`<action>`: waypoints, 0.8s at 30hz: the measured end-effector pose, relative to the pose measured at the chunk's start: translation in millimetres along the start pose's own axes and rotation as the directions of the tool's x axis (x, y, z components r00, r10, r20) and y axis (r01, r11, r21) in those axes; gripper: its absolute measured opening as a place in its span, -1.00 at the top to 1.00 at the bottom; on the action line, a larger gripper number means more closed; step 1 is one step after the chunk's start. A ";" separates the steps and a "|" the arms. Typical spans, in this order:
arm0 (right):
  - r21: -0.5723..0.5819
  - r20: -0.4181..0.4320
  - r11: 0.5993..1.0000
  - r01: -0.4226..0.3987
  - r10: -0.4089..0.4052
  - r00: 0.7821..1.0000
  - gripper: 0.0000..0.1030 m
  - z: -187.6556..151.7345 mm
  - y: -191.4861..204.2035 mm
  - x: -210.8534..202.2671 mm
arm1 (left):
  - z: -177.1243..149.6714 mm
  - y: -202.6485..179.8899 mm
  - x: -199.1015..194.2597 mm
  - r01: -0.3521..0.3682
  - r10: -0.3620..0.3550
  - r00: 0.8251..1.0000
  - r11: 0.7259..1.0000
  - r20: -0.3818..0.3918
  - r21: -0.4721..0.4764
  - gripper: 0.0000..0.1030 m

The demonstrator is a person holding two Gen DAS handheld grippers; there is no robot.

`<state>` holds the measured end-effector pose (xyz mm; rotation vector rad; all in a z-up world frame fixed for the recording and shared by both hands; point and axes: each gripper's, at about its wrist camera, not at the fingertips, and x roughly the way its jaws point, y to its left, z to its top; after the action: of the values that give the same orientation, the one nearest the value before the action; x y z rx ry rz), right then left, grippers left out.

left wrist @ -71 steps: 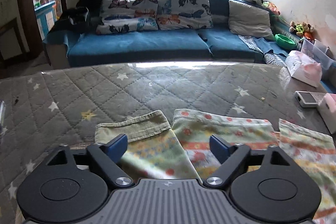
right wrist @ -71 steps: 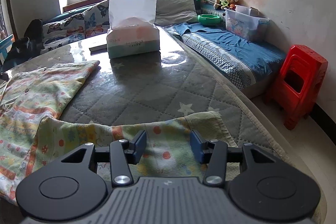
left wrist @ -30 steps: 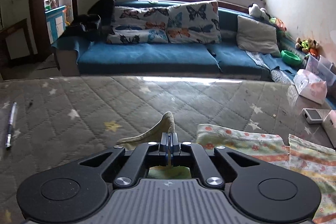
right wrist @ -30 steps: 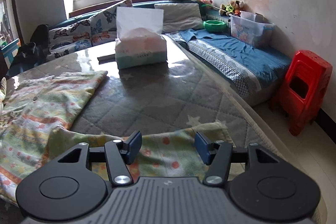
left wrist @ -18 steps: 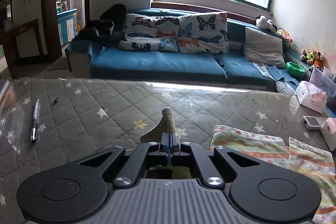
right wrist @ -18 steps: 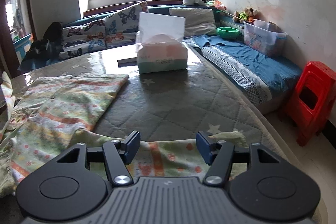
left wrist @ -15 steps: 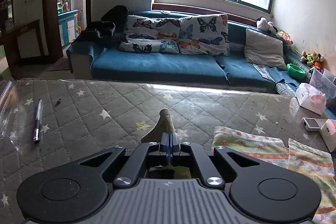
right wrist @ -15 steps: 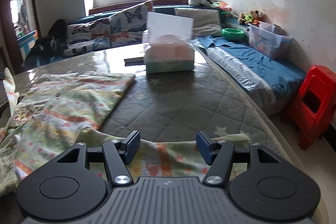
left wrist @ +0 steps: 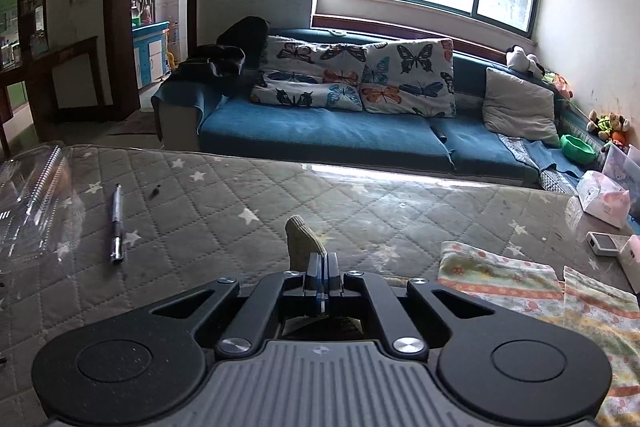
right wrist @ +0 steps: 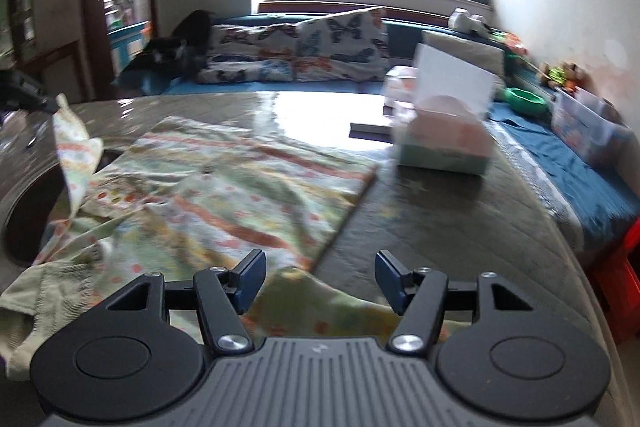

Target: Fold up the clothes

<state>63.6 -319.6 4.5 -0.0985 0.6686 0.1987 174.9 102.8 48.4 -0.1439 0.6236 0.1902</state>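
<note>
Floral garment (right wrist: 224,187), 1 pc: left tool (left wrist: 320,269) clamps cuff (left wrist: 301,237); right tool (right wrist: 318,277) apart.

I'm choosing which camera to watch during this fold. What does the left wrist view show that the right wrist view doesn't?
Only the left wrist view shows the left claw shut on the garment's ribbed cuff, and a pen on the quilted table.

Only the right wrist view shows the right claw with pads apart over fabric, gripping nothing, and most of the spread garment.

Both show the tissue box and the butterfly cushions.
</note>
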 end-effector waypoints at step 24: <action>-0.317 -0.150 0.840 -0.440 0.413 0.898 -0.21 -7.1 166.3 -0.8 | -40.4 88.0 -48.5 -0.136 0.138 0.990 0.987 0.027 -0.085 0.99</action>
<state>23.0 -158.4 -5.0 -0.2956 0.7206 0.7507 94.2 174.2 37.9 -0.1776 0.5939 0.3509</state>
